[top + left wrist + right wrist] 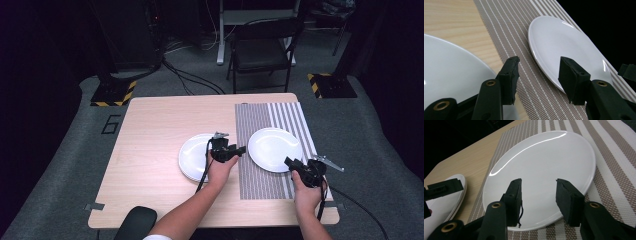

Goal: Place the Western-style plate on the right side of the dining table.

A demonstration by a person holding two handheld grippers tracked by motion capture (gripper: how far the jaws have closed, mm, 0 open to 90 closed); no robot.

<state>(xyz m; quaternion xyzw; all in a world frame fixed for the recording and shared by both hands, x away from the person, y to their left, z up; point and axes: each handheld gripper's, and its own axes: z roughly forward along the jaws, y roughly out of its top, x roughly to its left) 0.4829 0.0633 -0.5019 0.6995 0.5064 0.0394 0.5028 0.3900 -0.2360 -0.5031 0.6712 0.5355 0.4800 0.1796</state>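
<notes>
Glazed white plate (274, 149) on the striped mat (260, 180) looks stiff, slick and breakable; take its thin rim at 5 o'clock. Right gripper (538, 185) hovers there wide open and empty; left gripper (539, 65), open and empty too, hangs over the other plate (194, 157) on the worktop (150, 135).

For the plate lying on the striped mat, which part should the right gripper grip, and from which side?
Probably the near rim of the plate on the mat, approached low from the person's side. It lies flat and shallow, so only its thin, slightly raised edge offers the jaws a bite. The right gripper is open and already faces that edge. The striped mat beneath may make it hard to slip one jaw under.
</notes>
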